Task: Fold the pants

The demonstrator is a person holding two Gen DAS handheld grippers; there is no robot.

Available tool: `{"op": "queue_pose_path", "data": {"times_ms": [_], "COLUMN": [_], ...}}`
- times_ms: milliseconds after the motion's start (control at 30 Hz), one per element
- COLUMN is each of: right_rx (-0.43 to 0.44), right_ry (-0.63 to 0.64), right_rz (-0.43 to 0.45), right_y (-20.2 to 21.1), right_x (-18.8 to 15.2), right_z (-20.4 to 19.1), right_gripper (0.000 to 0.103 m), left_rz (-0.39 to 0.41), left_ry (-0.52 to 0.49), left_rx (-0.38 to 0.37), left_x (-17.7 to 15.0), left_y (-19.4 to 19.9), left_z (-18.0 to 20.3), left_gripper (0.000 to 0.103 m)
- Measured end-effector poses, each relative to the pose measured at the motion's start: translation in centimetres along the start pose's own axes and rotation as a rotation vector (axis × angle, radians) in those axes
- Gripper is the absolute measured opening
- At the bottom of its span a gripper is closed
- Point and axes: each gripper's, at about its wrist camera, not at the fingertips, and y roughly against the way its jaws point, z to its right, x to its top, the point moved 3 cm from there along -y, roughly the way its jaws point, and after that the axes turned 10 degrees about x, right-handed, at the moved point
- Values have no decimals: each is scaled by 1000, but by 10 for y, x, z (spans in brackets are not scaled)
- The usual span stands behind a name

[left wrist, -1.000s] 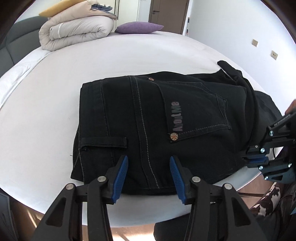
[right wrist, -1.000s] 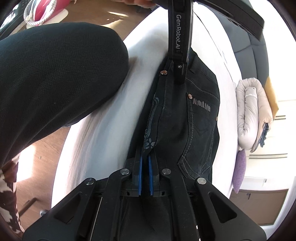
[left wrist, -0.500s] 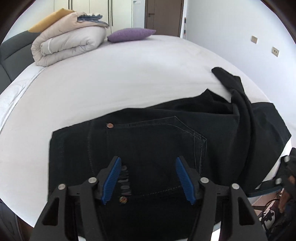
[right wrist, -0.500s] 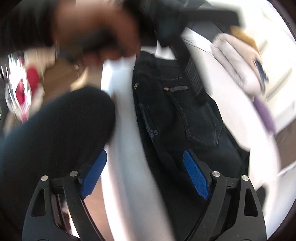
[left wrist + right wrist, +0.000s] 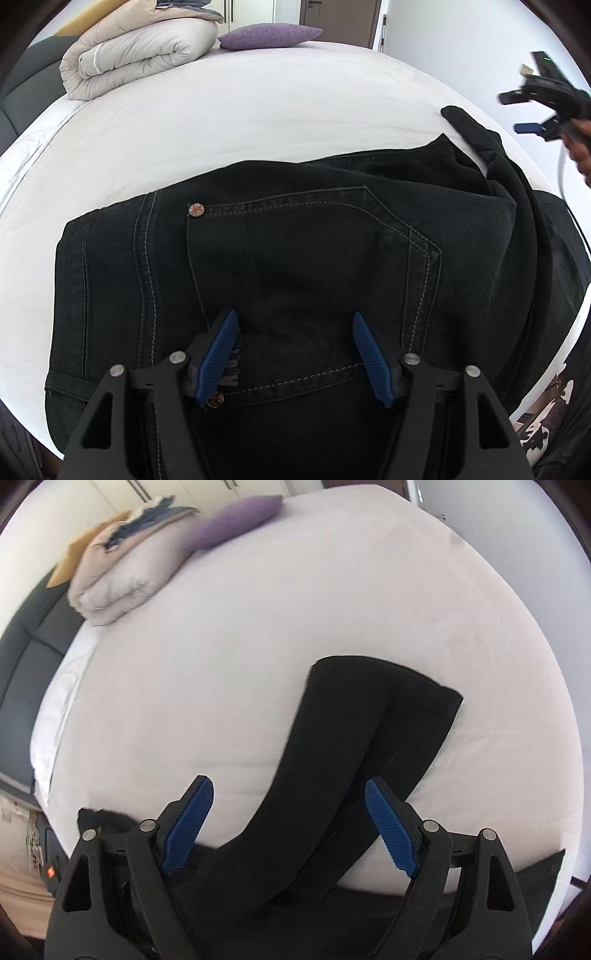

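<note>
Black jeans point(image 5: 295, 258) lie on the white bed point(image 5: 258, 118), back pocket up, seat part toward me. My left gripper point(image 5: 293, 354) is open and empty, low over the pocket. The right gripper also shows in the left wrist view point(image 5: 535, 110), raised at the far right, jaws apart. In the right wrist view the right gripper point(image 5: 288, 823) is open and empty above the two pant legs point(image 5: 369, 738), which stretch away across the sheet.
A folded beige duvet point(image 5: 136, 55) and a purple pillow point(image 5: 269, 35) lie at the far end of the bed. A dark headboard point(image 5: 33, 657) runs along the left. The bed edge is near me.
The right gripper let go of the jeans' edge, opened, and swung up and over toward the legs. The left gripper moved forward and lower over the back pocket.
</note>
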Motion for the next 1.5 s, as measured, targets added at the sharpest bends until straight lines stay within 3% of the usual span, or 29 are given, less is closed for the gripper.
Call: {"op": "queue_pose_path", "data": {"times_ms": [167,333,367,433,500,567,700,833,933,1000,1133,1233,1300,1333,1367,1400,1500], "right_rx": [-177,-248,-261,-275,-259,-228,-89,57,157,233,192,194,209,239,272,313,332], "right_ry": [19,10,29,82,80,61,4,-104,-225,-321,-477,-611,-611,-612,-621,-640,-653], "right_rz": [-115,-155,-160,-164,-151,-132,15,164,280,314,284,332,366,374,378,388,398], "right_y": [-67,-110,-115,-123,-122,-113,-52,30,89,112,122,129,134,135,131,128,125], "right_x": [30,32,31,32,35,38,39,10,-31,-80,-167,-211,-222,-226,-239,-238,-243], "right_z": [13,6,3,-5,-7,-2,14,47,88,113,170,190,193,194,182,177,159], "right_gripper": [84,84,78,57,24,4,4,4,4,4,10,21,33,41,60,68,68], "left_rz": [5,11,12,14,15,17,19,20,22,21,20,12,8,6,5,4,2], "left_ry": [2,5,5,6,6,6,8,11,19,22,27,32,36,38,41,45,52], "left_rx": [-3,-9,-9,-11,-11,-9,-10,-11,-10,-9,-12,-11,-4,-1,3,8,14], "left_x": [1,-1,-1,-1,-2,-2,-3,-3,-3,-3,-1,1,2,3,3,3,3], "left_y": [0,0,0,0,1,1,2,2,2,2,2,1,0,-1,-1,-1,-1], "left_z": [2,0,0,-1,-1,-1,-1,-2,-3,-3,-1,0,1,2,2,3,4], "left_gripper": [67,67,67,67,67,67,67,67,68,68,71,73,74,75,75,75,75]}}
